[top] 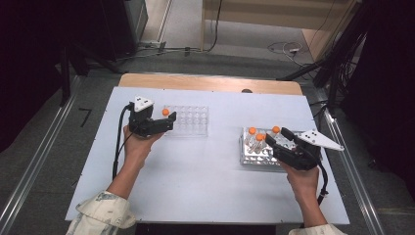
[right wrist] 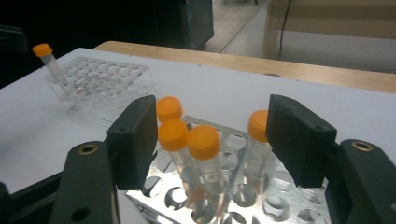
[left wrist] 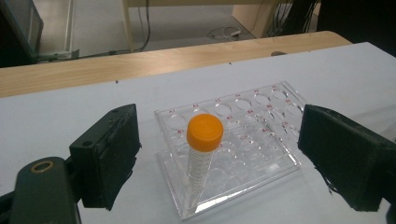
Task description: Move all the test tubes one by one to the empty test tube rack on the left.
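A clear plastic rack lies at the left of the white table, and one orange-capped tube stands tilted in a hole near its left end. My left gripper is at that end, open. In the left gripper view the tube stands in the rack between the wide-apart pads of my left gripper, touching neither. A metal rack at the right holds several orange-capped tubes. My right gripper is open and straddles those tubes; its right pad hides part of one cap.
The white board lies on a wooden table whose far edge shows behind it. Cables trail from both grippers. The clear rack with its tube is far left in the right gripper view. Floor and dark stands surround the table.
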`<action>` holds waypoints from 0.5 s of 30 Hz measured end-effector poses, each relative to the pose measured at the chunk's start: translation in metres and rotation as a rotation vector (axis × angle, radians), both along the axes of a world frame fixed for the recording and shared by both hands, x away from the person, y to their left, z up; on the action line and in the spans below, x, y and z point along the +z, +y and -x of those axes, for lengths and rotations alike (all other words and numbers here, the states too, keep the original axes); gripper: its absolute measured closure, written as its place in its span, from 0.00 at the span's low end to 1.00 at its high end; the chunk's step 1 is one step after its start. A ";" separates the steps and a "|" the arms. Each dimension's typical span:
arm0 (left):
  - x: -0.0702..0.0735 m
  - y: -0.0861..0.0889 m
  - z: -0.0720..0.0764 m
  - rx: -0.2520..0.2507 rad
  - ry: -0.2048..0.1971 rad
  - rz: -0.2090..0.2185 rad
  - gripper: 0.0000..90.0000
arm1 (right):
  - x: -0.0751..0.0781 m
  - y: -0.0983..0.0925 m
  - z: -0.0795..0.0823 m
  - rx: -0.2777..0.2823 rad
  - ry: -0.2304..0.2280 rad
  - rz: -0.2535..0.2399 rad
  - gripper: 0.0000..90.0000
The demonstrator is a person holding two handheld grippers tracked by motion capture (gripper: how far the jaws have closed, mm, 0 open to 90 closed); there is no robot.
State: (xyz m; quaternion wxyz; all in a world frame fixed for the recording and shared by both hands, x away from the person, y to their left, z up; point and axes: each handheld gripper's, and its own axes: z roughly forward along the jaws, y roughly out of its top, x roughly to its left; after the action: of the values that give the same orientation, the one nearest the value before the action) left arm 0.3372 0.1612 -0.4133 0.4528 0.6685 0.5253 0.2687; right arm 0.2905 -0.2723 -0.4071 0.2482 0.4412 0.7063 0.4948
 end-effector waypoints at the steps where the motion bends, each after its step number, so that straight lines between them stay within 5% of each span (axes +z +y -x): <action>1: 0.000 0.000 0.000 -0.001 0.000 0.001 0.15 | -0.001 -0.003 -0.001 -0.012 0.002 -0.002 0.37; 15: -0.001 -0.001 -0.001 -0.008 0.011 0.000 0.15 | -0.025 -0.021 -0.018 -0.112 0.039 0.019 0.43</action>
State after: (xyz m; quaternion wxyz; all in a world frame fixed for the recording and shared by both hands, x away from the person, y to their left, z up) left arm 0.3379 0.1600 -0.4148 0.4510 0.6719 0.5253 0.2631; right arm 0.3085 -0.2936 -0.4325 0.2659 0.4872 0.6898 0.4649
